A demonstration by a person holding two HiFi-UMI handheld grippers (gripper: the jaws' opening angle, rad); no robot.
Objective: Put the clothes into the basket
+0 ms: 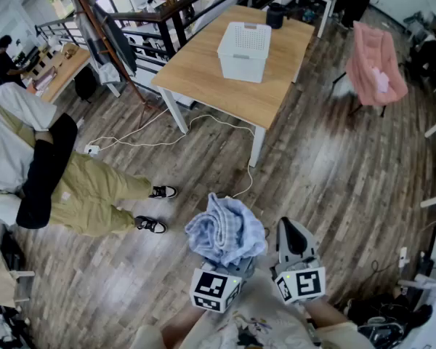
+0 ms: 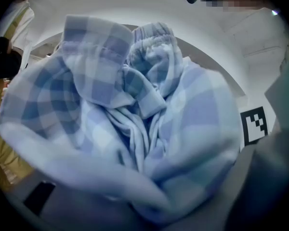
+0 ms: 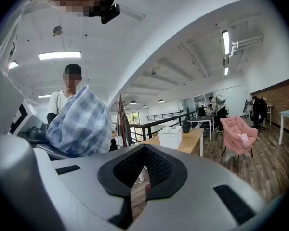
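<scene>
- One big plank floor fills the head view, dark and streaky from edge to edge.
- Up top sits the light wooden surface on white legs, well ahead of both tongs.
- Over on the left stands a person in khaki trousers and a dark sleeve, feet on the floor.
- Off to the right, a pink chair stands apart from the surface.
- And there's the white basket, upright on the surface near its far end, lid-like perforated top showing.
- Now the blue checked cloth: bunched in a thick wad, up off the floor, well apart from the basket.
- Left tongs have it. They're clamped wide around that wad, and the cloth swamps the left gripper view.
- Right tongs hang just beside them, jaws closed tip to tip with nothing between.
- Last, a thin white cable snakes across the floor under the surface.
</scene>
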